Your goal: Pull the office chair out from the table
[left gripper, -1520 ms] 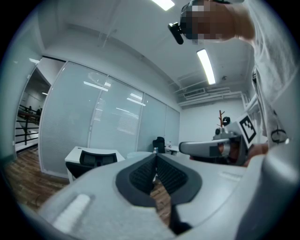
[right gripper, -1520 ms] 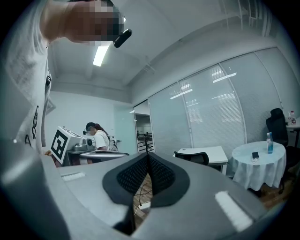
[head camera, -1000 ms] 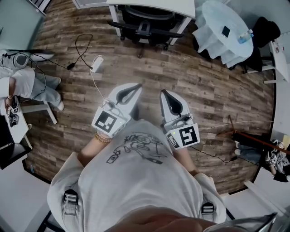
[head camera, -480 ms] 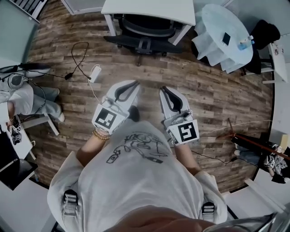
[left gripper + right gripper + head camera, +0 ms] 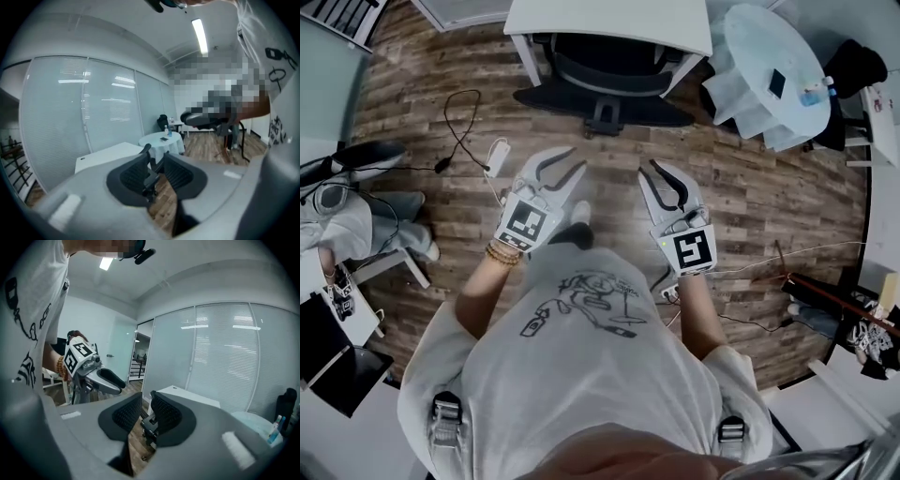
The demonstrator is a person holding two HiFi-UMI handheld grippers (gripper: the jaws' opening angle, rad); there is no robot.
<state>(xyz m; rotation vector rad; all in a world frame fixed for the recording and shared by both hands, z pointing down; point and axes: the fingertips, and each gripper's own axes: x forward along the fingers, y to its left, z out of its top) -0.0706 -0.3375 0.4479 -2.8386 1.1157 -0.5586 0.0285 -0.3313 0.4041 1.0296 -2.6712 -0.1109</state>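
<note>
1. The left gripper (image 5: 572, 161) and right gripper (image 5: 656, 172), at mid-frame, are both spreading their jaws with nothing between them. If the jaws arrive too narrow, they could knock the backrest instead of straddling it.
2. A cable (image 5: 461, 117) loops across the floor at left of centre, where a stepping foot could snag it.
3. The office chair (image 5: 605, 70) sits at top centre, tucked under the white table (image 5: 609, 14). An uneven pull might swivel it, catching an armrest on a table leg.
4. If it rolls askew, the chair may strike the round table (image 5: 769, 75) at upper right.

left claw (image 5: 577, 157): opening, empty | right claw (image 5: 647, 168): opening, empty
</note>
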